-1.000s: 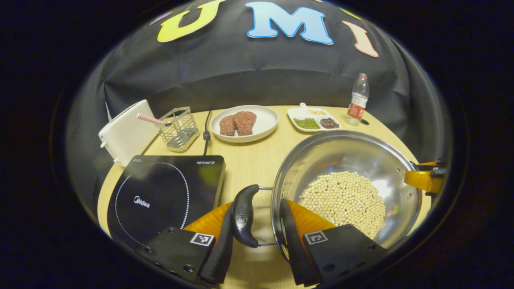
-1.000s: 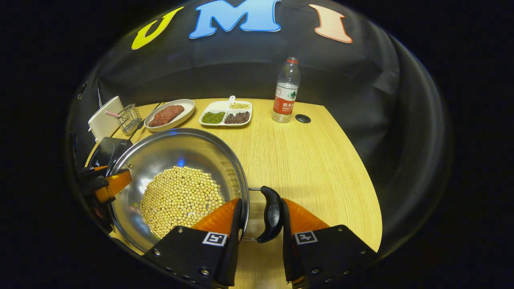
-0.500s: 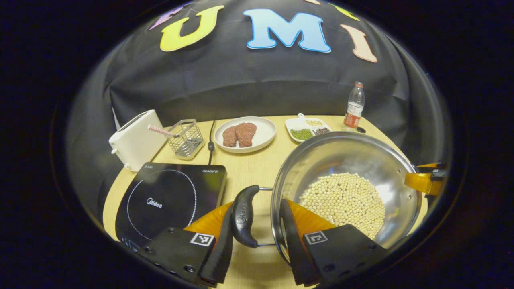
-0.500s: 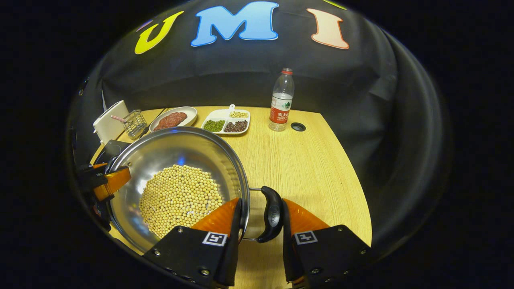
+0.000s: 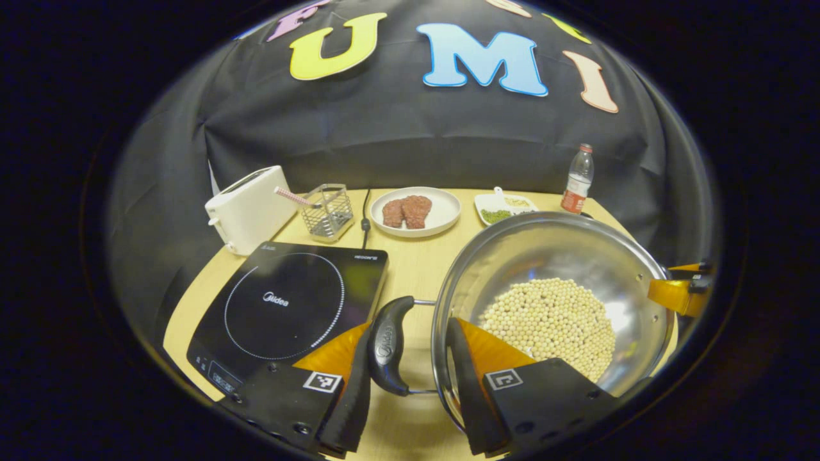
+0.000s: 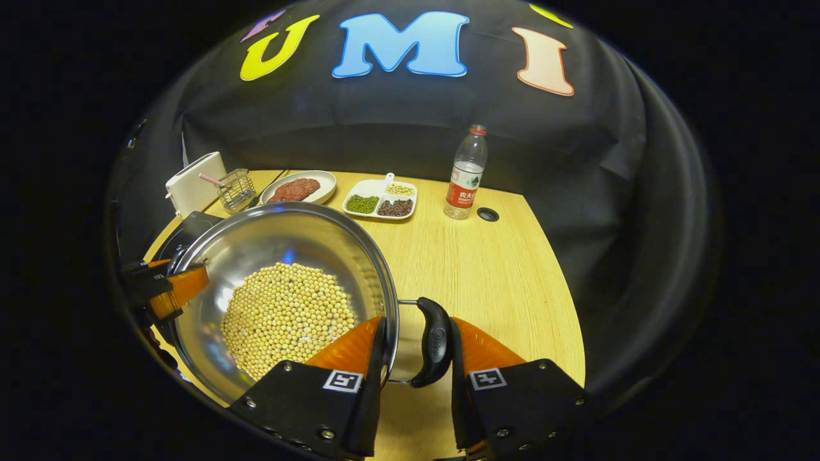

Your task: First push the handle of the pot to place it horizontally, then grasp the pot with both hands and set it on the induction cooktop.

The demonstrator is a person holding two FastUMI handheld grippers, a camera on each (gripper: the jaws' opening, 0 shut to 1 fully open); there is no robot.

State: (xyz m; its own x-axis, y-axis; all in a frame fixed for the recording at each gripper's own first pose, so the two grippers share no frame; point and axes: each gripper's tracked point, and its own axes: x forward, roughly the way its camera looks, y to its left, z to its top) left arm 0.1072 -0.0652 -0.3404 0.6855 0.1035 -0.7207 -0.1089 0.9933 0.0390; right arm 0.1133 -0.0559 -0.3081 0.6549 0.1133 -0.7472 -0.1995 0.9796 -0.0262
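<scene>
Pot [image 5: 551, 307] has lifted off the table [image 6: 487, 269], both grippers' jaws clamped on its side handles, cooktop [image 5: 288, 307] now waiting at 9 o'clock.

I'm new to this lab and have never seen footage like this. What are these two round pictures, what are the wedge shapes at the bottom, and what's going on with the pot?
Each picture comes from a fisheye camera riding on a handheld two-finger tool, so the wedges at the bottom are that tool's own fingers. In the left gripper view, the left tool straddles the pot's left handle and rim. In the right gripper view, the right tool does the same at the right handle. The steel pot holds pale beans. On the wooden table sit an induction cooktop, a toaster, a wire basket, a plate of meat, a divided dish and a bottle.
</scene>
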